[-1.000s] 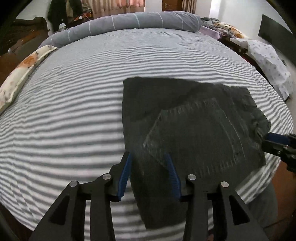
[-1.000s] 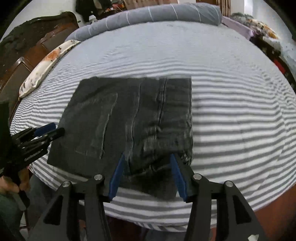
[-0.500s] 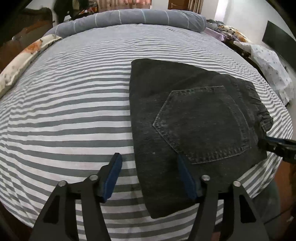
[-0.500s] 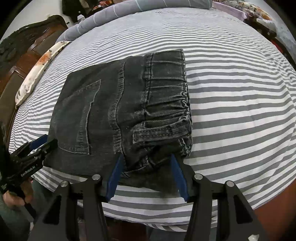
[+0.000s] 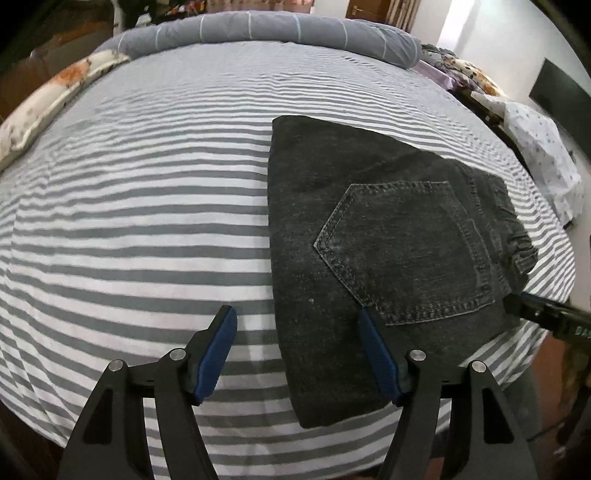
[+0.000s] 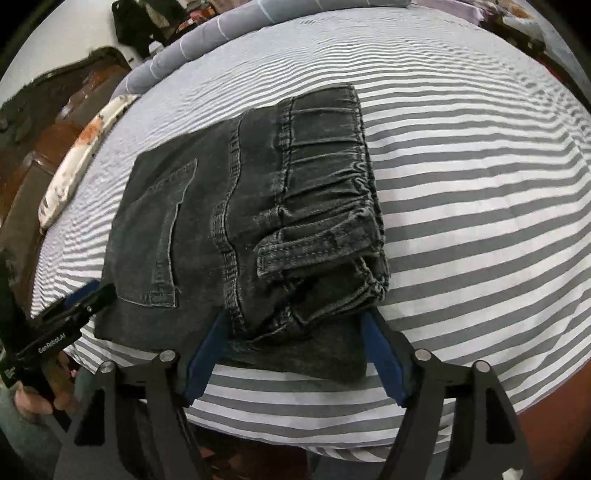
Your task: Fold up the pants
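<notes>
The dark grey denim pants [image 5: 373,236] lie folded into a compact rectangle on the striped bed, back pocket [image 5: 402,251] up. In the right wrist view the pants [image 6: 251,206] show their elastic waistband [image 6: 332,192] and a lower layer sticking out at the near edge. My left gripper [image 5: 299,350] is open, its jaws astride the pants' near left corner. My right gripper [image 6: 295,347] is open, its jaws astride the waistband end at the near edge. Each gripper shows in the other's view: the right one [image 5: 543,314], the left one [image 6: 70,306].
The bed has a grey-and-white striped sheet [image 5: 129,221] with a grey bolster [image 5: 273,26] at the head and a floral pillow [image 5: 44,107] at the left. A wooden headboard [image 6: 44,122] stands at the left. More bedding [image 5: 535,147] lies at the right.
Both grippers have moved closer and lower to the pants' near edge. The left jaws have opened wider. The pants have not moved.
</notes>
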The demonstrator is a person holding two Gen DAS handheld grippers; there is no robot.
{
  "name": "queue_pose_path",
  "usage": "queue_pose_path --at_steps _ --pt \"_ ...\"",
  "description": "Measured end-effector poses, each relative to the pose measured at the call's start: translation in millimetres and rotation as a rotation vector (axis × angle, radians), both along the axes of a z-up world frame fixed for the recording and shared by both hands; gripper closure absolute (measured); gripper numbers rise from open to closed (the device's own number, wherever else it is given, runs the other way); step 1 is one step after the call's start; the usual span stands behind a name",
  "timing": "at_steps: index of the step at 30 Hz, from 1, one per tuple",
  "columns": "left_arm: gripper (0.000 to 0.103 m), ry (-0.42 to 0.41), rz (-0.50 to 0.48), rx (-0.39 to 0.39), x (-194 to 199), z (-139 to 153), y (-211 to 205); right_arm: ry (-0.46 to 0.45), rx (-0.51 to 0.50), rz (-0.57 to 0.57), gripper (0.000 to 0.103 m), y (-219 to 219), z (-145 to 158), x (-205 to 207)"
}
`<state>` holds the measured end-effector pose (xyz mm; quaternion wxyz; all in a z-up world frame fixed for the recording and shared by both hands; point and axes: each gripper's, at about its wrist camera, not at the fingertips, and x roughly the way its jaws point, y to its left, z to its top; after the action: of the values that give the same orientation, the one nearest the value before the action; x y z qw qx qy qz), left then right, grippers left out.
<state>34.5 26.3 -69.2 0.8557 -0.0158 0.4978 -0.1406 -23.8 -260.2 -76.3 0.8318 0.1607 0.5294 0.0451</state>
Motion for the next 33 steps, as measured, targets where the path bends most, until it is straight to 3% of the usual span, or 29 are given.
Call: queue_pose_path --at_steps 3,9,13,25,33 --pt "0.034 0.014 0.005 -0.075 -1.8 5.0 12.0 -0.013 0.07 -0.021 0.032 -10.5 3.1 -1.3" --pt "0.034 0.084 0.04 -0.318 2.5 6.1 47.3 -0.034 0.35 -0.081 0.027 -49.4 -6.1 -11.0" --pt "0.034 0.136 0.051 -0.403 7.6 0.7 53.5 -0.039 0.526 -0.118 0.026 -73.4 -21.9 -16.4" --pt "0.034 0.183 0.055 -0.514 18.0 -12.2 51.7 -0.095 0.638 -0.052 0.023 -85.7 -44.1 -7.6" --pt "0.034 0.219 0.074 -0.595 26.6 -20.3 48.7 -0.123 0.683 0.009 0.021 -75.7 -42.3 7.2"
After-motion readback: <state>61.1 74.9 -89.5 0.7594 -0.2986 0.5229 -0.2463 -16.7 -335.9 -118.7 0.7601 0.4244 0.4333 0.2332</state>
